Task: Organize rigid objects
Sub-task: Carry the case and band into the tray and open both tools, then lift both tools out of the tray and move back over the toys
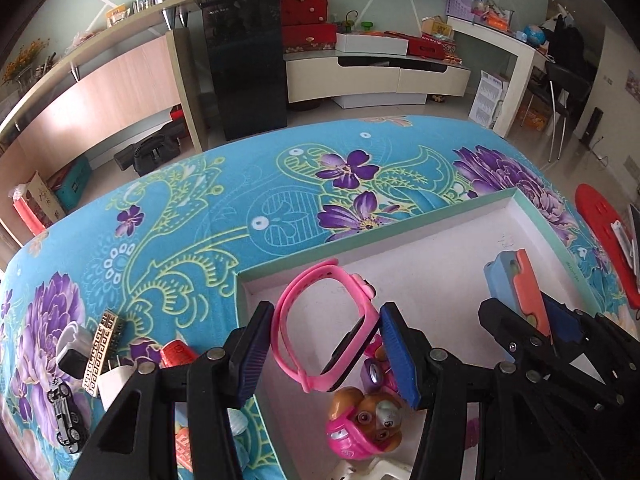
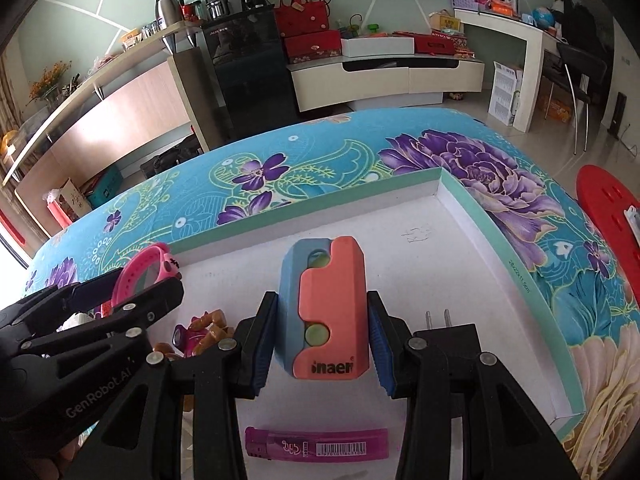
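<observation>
- While both grippers hang over the shallow white box [image 2: 520, 264], each one has a toy between its jaws.
- The left gripper [image 1: 326, 350] has its jaws closed on the pink watch [image 1: 324, 320], pressing the strap on one side and the dark face on the other; the watch is above the box floor, near the box's left wall.
- The right gripper [image 2: 322, 344] has its jaws clamped on the sides of the blue and coral block [image 2: 328, 308], which is inside the box, about mid-floor; whether it touches the floor cannot be told.
- Below the watch, inside the box, lies a pup toy with a pink helmet [image 1: 362, 426].
- A magenta lighter [image 2: 316, 442] lies on the box floor nearer the camera than the block, and a black plug [image 2: 446, 330] sits just right of the block.
- Left of the box, on the flowered blue table [image 1: 240, 184], sit a small toy car [image 1: 68, 420] and a gold-patterned piece [image 1: 102, 350].
</observation>
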